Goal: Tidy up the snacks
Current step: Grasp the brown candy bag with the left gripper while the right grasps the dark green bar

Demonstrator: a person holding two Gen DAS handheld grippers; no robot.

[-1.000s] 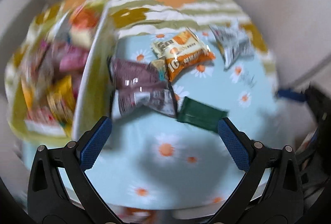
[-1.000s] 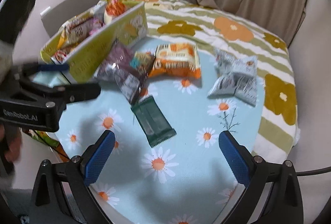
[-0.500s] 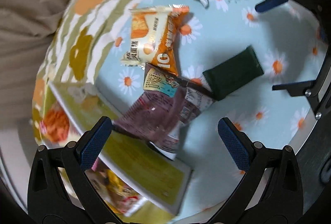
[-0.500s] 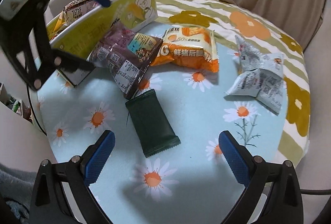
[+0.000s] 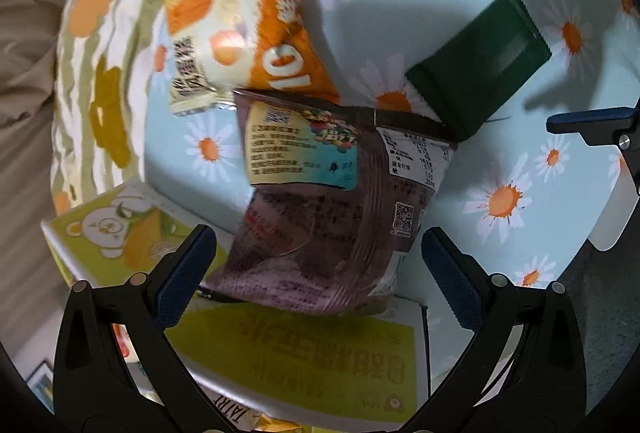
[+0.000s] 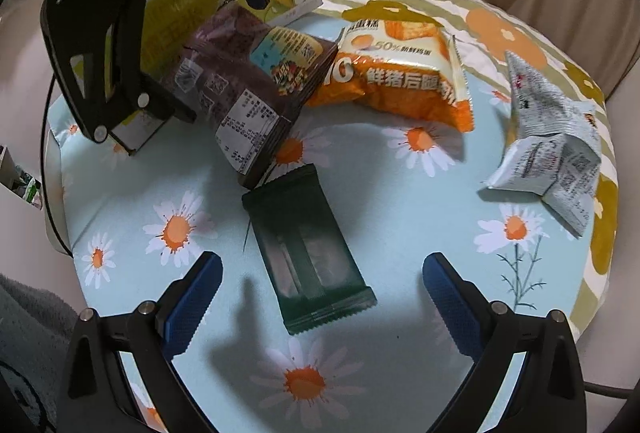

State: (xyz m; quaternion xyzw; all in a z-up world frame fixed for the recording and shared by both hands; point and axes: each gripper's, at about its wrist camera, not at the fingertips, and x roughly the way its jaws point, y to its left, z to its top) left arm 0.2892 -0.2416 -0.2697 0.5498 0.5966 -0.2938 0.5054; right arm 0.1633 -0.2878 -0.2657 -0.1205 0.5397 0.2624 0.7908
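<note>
Purple snack bag (image 5: pixel 328 209), leaning with one end on the rim of the yellow box (image 5: pixel 304 361) and the other end down on the daisy-print desk (image 5: pixel 520 161); its far corners touch the orange packet (image 5: pixel 256 21) and lie just beside the dark green bar (image 5: pixel 480 61). My left claw (image 5: pixel 316 273) hangs over the bag with its jaws wide apart and nothing held; each blue pad stands clear of the film. I judge the step in hand to be the grasp of this bag for the box. To do it well, I should lower until the pads straddle the bag's raised end, then close on a fold of film rather than on the puffed middle, which is likely to slip. I should lift away from the orange packet so that it is not dragged. My right claw (image 6: pixel 322 293) is likewise spread and empty, poised above the green bar. The grey packets (image 6: pixel 552 137) lie well apart.
</note>
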